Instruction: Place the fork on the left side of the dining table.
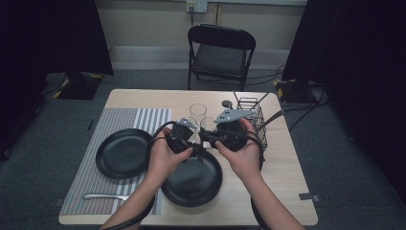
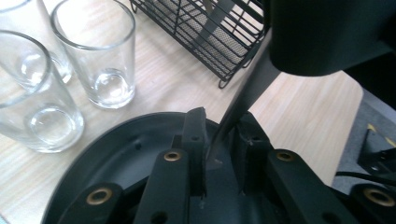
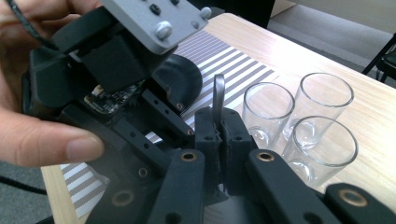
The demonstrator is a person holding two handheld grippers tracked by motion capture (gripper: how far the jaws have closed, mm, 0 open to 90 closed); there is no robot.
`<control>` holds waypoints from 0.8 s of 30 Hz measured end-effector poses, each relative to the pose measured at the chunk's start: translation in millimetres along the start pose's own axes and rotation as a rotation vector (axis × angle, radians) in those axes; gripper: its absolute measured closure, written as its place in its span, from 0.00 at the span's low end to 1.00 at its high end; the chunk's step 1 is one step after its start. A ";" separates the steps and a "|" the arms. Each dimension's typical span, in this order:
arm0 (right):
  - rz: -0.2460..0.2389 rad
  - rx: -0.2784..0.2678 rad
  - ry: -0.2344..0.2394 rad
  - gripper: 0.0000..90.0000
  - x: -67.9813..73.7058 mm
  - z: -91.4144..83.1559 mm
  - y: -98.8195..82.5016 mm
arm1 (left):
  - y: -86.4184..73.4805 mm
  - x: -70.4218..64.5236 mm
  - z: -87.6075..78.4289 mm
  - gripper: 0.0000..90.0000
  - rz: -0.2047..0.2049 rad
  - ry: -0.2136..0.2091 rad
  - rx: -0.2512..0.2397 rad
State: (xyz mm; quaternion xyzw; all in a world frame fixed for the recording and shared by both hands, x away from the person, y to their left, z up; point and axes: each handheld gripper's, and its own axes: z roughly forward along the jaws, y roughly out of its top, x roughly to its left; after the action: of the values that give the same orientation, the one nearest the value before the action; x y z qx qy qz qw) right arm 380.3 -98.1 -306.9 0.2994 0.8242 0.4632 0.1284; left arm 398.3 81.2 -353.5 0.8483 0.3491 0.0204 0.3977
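above a black plate (image 1: 191, 184), the right gripper (image 3: 219, 123) clamps a dark utensil handle (image 3: 218, 95) whose far end sits between the left gripper (image 2: 219, 135)'s slightly parted jaws.

utensil (image 3: 218, 95) end hidden between claws, glass (image 2: 32, 93) cut off by edge

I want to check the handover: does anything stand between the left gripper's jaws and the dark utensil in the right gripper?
Nothing visible does. The dark utensil, clamped in the right gripper, reaches between the jaws of the left gripper above the black plate; the glasses and wire basket stand aside.
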 end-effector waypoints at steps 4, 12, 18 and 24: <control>0.014 0.001 -0.012 0.97 0.5 0.7 0.5 | -0.5 -0.5 -0.5 0.89 0.003 0.013 -0.003; 0.036 -0.001 0.003 0.93 2.2 4.1 1.7 | 0.0 -3.8 -0.8 0.94 0.024 -0.002 0.004; 0.025 0.008 0.014 0.92 3.9 4.9 2.4 | -1.2 -2.1 -1.0 0.95 0.013 -0.030 0.006; 0.040 0.002 0.025 0.90 2.2 4.5 -0.1 | -1.6 0.0 -2.9 0.96 0.004 -0.035 0.021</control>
State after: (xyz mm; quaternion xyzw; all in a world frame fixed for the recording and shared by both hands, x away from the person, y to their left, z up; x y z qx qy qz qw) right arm 380.7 -93.8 -309.3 0.3101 0.8200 0.4688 0.1084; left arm 396.5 83.8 -352.6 0.8533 0.3407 0.0027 0.3946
